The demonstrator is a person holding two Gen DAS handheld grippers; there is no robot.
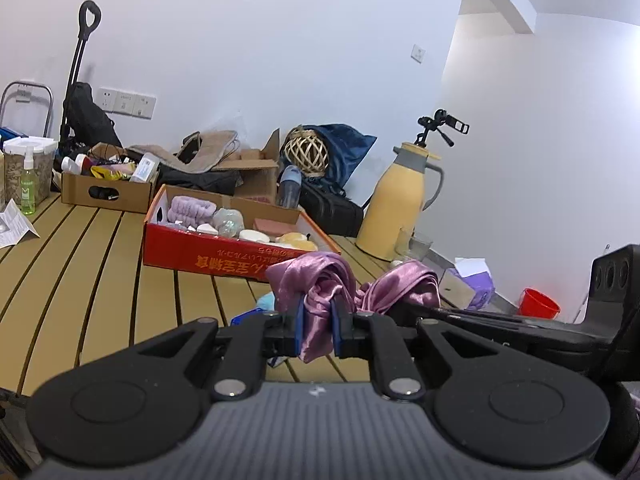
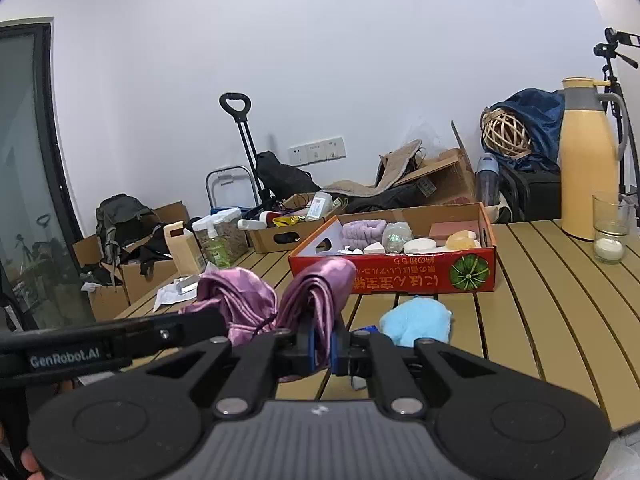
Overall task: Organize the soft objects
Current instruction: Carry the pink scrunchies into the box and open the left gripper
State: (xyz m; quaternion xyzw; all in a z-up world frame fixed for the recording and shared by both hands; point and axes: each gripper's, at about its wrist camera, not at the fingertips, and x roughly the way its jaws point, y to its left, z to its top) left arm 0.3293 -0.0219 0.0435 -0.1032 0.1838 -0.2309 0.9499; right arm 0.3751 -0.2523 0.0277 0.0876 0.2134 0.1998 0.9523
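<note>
A shiny purple satin cloth (image 1: pixel 320 280) hangs between both grippers above the slatted table. My left gripper (image 1: pixel 316 332) is shut on one bunched end of it. My right gripper (image 2: pixel 322 346) is shut on the other end of the purple satin cloth (image 2: pixel 316 292); the left gripper comes in from the left in the right wrist view. Beyond stands a red cardboard box (image 2: pixel 400 274) holding a lilac headband, sponges and other soft things. A light blue fluffy cloth (image 2: pixel 416 320) lies on the table in front of that box.
A yellow thermos (image 2: pixel 586 160) and a glass with a candle (image 2: pixel 610 228) stand at the table's right. Brown boxes (image 1: pixel 108 192) of clutter, a green spray bottle (image 1: pixel 28 188) and papers occupy the left. Bags and a rattan ball (image 1: pixel 308 152) sit by the wall.
</note>
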